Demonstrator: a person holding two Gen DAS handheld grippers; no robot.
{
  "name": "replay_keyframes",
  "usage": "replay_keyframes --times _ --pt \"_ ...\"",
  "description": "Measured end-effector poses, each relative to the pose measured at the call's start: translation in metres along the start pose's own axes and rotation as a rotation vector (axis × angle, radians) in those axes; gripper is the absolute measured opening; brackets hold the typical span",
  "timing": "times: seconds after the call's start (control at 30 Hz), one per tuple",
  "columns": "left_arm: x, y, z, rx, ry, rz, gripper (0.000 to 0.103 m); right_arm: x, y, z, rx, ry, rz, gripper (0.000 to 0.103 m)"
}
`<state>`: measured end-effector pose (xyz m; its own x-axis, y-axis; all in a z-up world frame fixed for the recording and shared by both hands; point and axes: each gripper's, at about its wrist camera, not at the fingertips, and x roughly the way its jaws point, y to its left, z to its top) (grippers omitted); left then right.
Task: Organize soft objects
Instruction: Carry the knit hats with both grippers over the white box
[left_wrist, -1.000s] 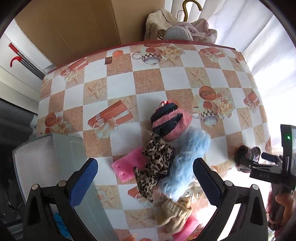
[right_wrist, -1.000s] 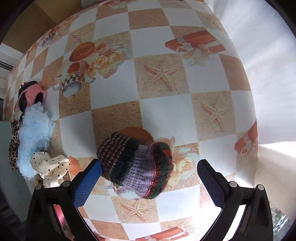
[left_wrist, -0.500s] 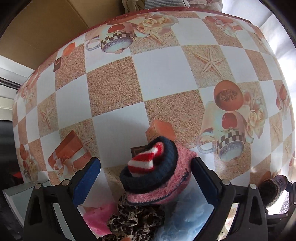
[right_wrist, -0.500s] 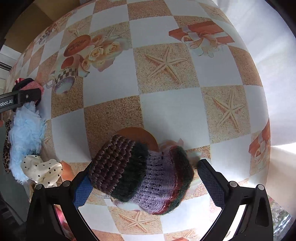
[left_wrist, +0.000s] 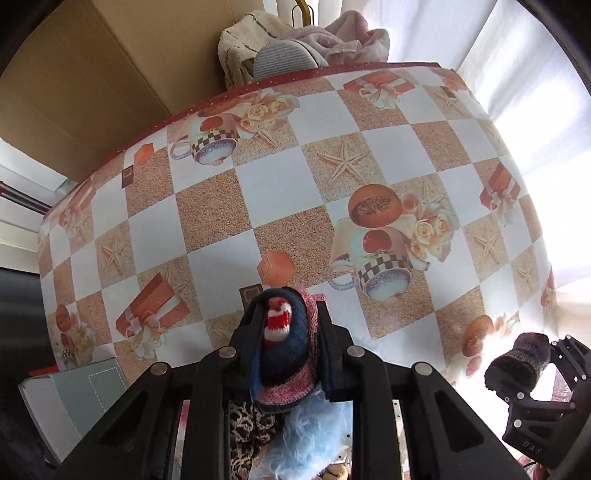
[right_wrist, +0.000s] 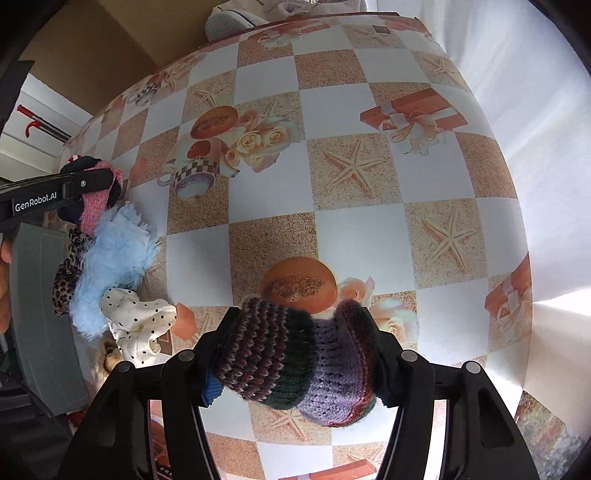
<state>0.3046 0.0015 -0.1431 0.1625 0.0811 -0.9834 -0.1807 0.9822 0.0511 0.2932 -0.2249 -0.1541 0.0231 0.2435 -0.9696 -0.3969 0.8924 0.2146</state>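
My left gripper is shut on a pink and navy knitted piece with a red-and-white striped tip, pointing straight down at the checked tablecloth. The right wrist view shows that same pair at the far left, the left gripper around the pink piece. My right gripper is closing on a striped purple, green and maroon knitted piece, and its pads press both sides. In the left wrist view the knitted piece shows at the right edge.
A fluffy light-blue piece, a leopard-print scrunchie and a white dotted cloth lie heaped beside a grey box. Behind the table stand a cardboard box and piled towels. White curtains hang on the right.
The left gripper moved over the pink and navy piece, came down and shut on it. The right gripper's fingers closed in on the striped knitted piece and rose a little.
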Motion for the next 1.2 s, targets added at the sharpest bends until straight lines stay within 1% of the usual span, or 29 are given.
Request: replay_keyframes --times 0.1,0.13,0.2,0.23,0.27,0.37,0.47,0.53,0.57,0.63,0.73,0.87,0.93,1.03,1.1,1.2 --pt "-0.039 0.002 -0.014 0.003 -0.048 -0.013 0.026 -0.018 -0.005 -0.011 0.022 -0.001 0.028 0.063" --pt "-0.053 0.002 -0.023 0.012 -0.066 -0.009 0.026 -0.022 -0.006 -0.006 0.032 -0.001 0.042 0.063" --pt "-0.075 -0.004 -0.039 0.029 -0.093 0.016 0.026 -0.035 -0.013 -0.018 0.054 -0.003 0.074 0.063" --pt "-0.086 -0.004 -0.050 0.033 -0.100 0.027 0.026 -0.037 -0.012 -0.017 0.065 -0.002 0.092 0.063" --pt "-0.096 -0.006 -0.062 0.029 -0.105 0.034 0.026 -0.046 -0.014 -0.026 0.074 -0.002 0.113 0.063" --pt "-0.118 -0.005 -0.101 0.004 -0.082 0.038 0.026 -0.057 -0.005 -0.043 0.082 0.015 0.154 0.063" --pt "-0.134 -0.006 -0.147 0.027 -0.072 0.065 0.026 -0.069 0.009 -0.065 0.075 0.038 0.170 0.063" --pt "-0.144 -0.007 -0.179 0.033 -0.067 0.058 0.026 -0.079 0.021 -0.077 0.080 0.035 0.188 0.063" --pt "-0.149 -0.006 -0.194 0.026 -0.062 0.044 0.026 -0.087 0.027 -0.085 0.073 0.024 0.189 0.063" --pt "-0.156 -0.001 -0.222 0.013 -0.053 0.018 0.026 -0.101 0.043 -0.098 0.058 0.005 0.182 0.063" --pt "-0.170 0.009 -0.260 0.026 -0.054 0.047 0.026 -0.118 0.073 -0.118 0.058 -0.001 0.214 0.063" --pt "-0.190 0.035 -0.304 -0.010 -0.063 0.032 0.026 -0.131 0.134 -0.140 -0.022 -0.012 0.240 0.063" --pt "-0.198 0.050 -0.321 -0.028 -0.078 0.043 0.026 -0.132 0.167 -0.147 -0.065 -0.005 0.262 0.063" --pt "-0.210 0.075 -0.340 -0.088 -0.111 0.067 0.026 -0.132 0.214 -0.153 -0.156 0.005 0.279 0.063" --pt "-0.217 0.091 -0.350 -0.135 -0.133 0.076 0.026 -0.135 0.241 -0.157 -0.230 0.004 0.270 0.063" --pt "-0.226 0.110 -0.365 -0.197 -0.164 0.086 0.026 -0.138 0.271 -0.159 -0.311 0.001 0.256 0.063"
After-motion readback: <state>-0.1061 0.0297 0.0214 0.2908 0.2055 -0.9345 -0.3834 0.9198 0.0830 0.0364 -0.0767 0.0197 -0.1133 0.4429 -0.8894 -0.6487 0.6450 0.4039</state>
